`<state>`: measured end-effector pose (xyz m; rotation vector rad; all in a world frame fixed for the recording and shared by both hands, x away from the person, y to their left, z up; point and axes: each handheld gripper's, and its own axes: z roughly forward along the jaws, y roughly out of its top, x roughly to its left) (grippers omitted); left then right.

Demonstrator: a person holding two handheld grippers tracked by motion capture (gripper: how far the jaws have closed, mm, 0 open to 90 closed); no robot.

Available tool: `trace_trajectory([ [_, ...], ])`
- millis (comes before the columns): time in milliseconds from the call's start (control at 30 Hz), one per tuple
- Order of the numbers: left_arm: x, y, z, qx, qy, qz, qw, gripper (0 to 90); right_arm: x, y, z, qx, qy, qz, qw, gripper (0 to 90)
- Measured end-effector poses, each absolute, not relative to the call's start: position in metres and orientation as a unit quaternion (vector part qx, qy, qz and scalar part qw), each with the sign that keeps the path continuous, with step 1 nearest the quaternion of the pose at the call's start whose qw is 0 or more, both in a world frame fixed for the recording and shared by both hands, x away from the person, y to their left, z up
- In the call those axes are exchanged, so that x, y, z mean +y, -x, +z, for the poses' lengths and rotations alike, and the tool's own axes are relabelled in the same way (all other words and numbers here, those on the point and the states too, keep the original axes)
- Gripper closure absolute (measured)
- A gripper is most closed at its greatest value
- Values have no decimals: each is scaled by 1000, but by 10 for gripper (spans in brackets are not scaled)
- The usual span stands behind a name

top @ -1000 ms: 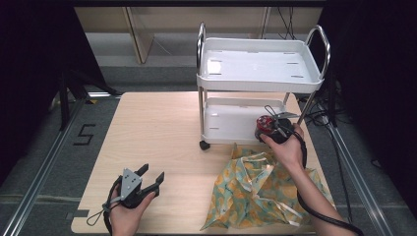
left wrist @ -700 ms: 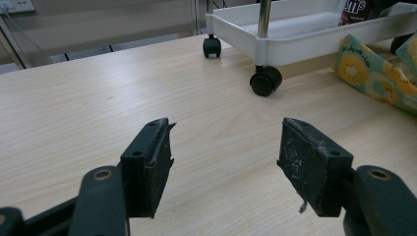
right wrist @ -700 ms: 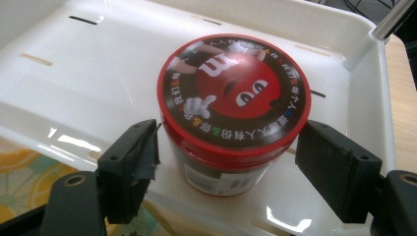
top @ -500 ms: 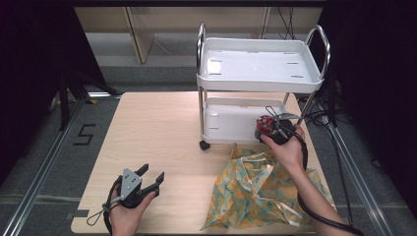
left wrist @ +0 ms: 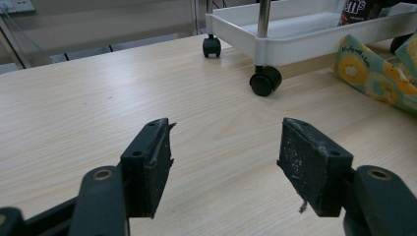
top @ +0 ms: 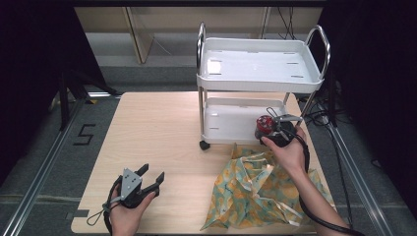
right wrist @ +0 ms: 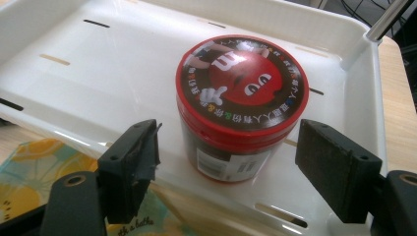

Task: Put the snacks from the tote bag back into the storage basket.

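Observation:
A dark jar with a red printed lid (right wrist: 241,108) stands upright on the near right part of the white cart's lower tray (right wrist: 98,83). My right gripper (right wrist: 231,147) is open, one jaw on each side of the jar with a gap to it. In the high view the jar (top: 264,125) sits just ahead of that gripper (top: 276,129). My left gripper (top: 149,177) rests open at the table's front left, and in its own view the left gripper (left wrist: 223,157) holds nothing over the bare wood.
The white two-tier cart (top: 260,83) stands on the table's far right on black casters (left wrist: 265,81). A yellow and teal patterned cloth (top: 255,189) lies crumpled in front of it, under my right forearm. Light wood tabletop (top: 157,132) stretches left of the cart.

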<state>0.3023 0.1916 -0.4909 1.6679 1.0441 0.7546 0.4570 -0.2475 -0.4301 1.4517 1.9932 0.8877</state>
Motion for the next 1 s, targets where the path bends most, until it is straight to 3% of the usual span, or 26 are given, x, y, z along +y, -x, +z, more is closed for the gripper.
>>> trace_trajectory([
  [67, 192, -302, -491, 431, -688, 311, 494, 363, -250, -455, -431, 737, -525, 325, 275, 254],
  [500, 193, -302, -491, 429, -688, 312, 495, 363, -248, -444, -422, 735, -535, 339, 243, 256],
  [767, 193, -302, -490, 430, -688, 313, 493, 363, -250, -441, -421, 746, -511, 339, 260, 256],
  [1000, 192, -302, -491, 429, -688, 313, 496, 363, -252, -432, -418, 743, -519, 343, 247, 256],
])
